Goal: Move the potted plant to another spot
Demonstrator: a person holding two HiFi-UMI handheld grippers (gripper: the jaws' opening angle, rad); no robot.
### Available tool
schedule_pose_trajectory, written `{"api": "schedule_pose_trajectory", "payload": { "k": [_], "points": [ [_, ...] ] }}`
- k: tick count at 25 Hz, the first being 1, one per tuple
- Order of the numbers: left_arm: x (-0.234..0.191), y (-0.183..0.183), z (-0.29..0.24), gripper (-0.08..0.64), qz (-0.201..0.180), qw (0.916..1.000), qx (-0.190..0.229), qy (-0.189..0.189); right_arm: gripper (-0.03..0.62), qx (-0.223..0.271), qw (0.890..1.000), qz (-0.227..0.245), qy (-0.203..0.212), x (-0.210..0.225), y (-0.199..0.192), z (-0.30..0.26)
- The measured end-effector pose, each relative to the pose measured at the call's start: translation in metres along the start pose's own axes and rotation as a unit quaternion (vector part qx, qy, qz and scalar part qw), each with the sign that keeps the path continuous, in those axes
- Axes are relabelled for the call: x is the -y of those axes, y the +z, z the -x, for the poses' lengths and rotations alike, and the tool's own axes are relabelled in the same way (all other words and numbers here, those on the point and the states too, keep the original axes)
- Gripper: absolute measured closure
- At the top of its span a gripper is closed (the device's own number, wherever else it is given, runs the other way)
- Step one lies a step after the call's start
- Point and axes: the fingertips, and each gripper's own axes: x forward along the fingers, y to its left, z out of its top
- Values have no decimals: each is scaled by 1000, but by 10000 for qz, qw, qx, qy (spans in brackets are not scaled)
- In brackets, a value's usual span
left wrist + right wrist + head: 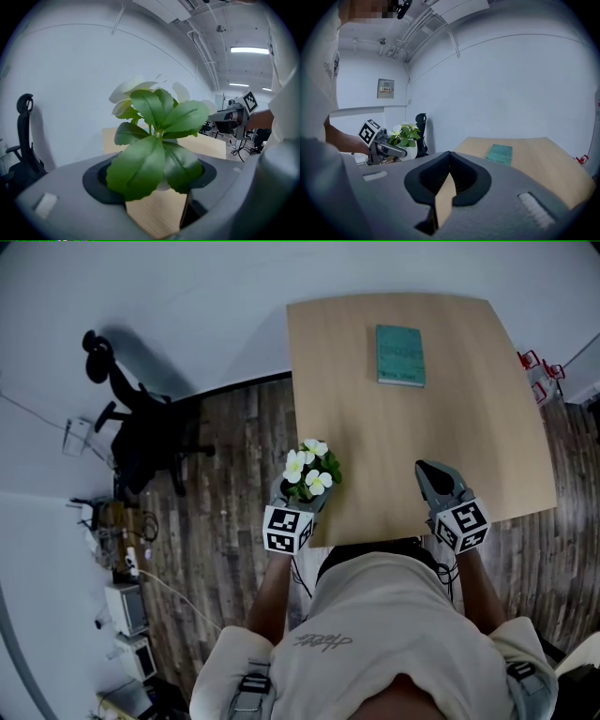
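Observation:
The potted plant [309,472], with white flowers and green leaves in a white pot, is over the near left corner of the wooden table [394,446]. My left gripper [298,493] is shut on the pot. In the left gripper view the leaves [154,140] fill the space above the jaws and hide the pot. The right gripper view shows the plant [405,136] held at the left, beside the table. My right gripper [436,479] hovers over the table's near right part, jaws together with nothing in them.
A teal book [400,354] lies on the far part of the table. A black office chair [141,427] stands on the wood floor to the left, with boxes and cables [127,596] further left. A red-framed object [534,362] stands off the table's right edge.

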Motion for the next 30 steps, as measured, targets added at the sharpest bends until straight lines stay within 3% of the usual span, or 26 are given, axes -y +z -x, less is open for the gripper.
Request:
{"api": "schedule_pose_trajectory", "payload": {
  "k": [5, 16, 25, 30],
  "points": [
    [26, 14, -7, 189, -66, 10000, -27, 54, 589, 27, 9998, -197, -79, 25, -8, 25],
    [125, 51, -47, 189, -221, 9997, 38, 3, 589, 74, 9993, -374, -11, 98, -29, 86],
    [194, 53, -69, 189, -318, 9994, -63, 143, 589, 13, 9984, -490, 280, 137, -61, 125],
    [219, 56, -78, 189, -329, 9993, -161, 116, 589, -32, 9976, -672, 136, 169, -75, 142]
  ]
}}
